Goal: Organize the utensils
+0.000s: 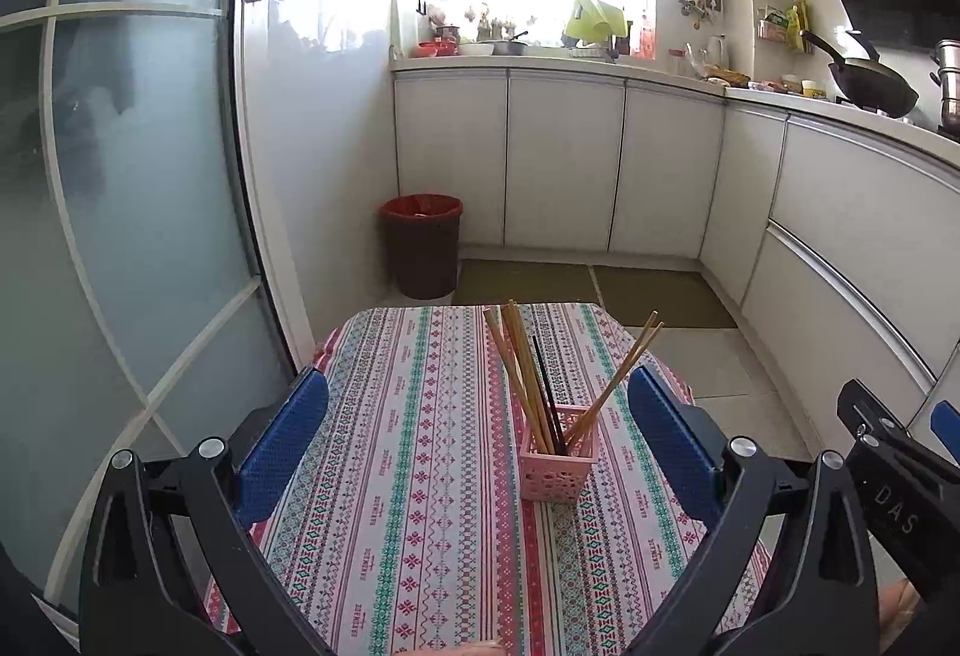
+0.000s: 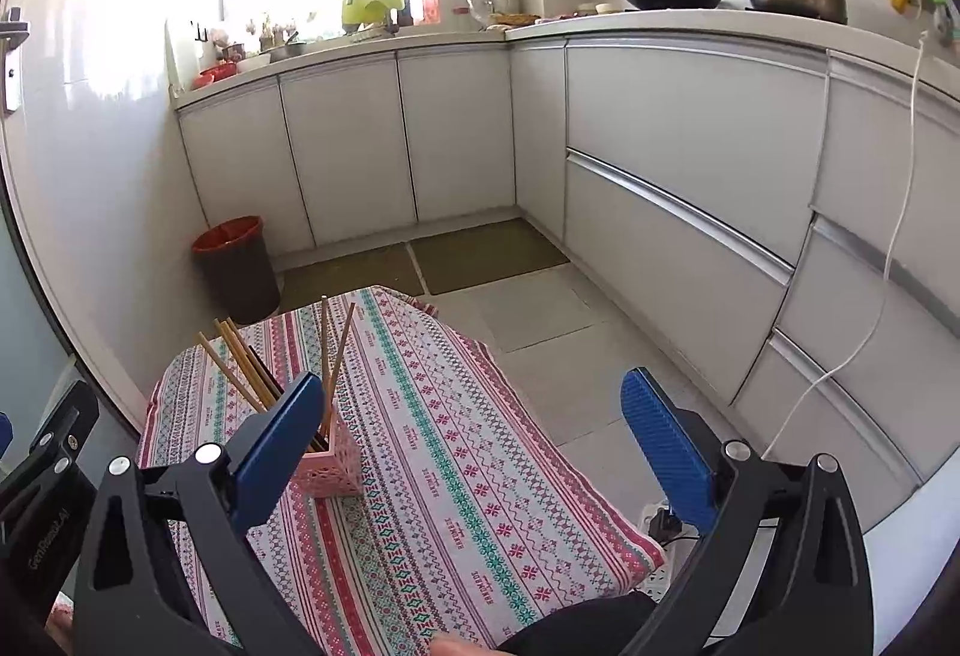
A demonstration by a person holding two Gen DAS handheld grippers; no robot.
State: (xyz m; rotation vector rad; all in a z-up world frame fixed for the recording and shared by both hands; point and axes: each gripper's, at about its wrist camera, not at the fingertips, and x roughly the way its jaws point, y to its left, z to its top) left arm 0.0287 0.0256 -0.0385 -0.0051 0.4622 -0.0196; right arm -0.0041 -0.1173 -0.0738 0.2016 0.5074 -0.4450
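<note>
Left wrist view: we see our left tool (image 1: 477,428) spread wide with nothing between its blue pads (image 1: 282,446), hanging over the desk (image 1: 384,476) under its striped patterned cloth. The pink holder (image 1: 558,467) stands upright on the cloth, and the chopsticks (image 1: 528,380) lean out of it: a wooden bunch and one dark stick tilted left, a wooden pair tilted right. Part of our right tool (image 1: 900,482) shows to the right of the holder. In the right wrist view our right tool (image 2: 471,437) is likewise spread and grips nothing; the holder (image 2: 330,461) sits just behind its left pad (image 2: 279,449). A red-lined bin (image 1: 421,245) stands on the floor beyond the holder, past the desk's far edge.
</note>
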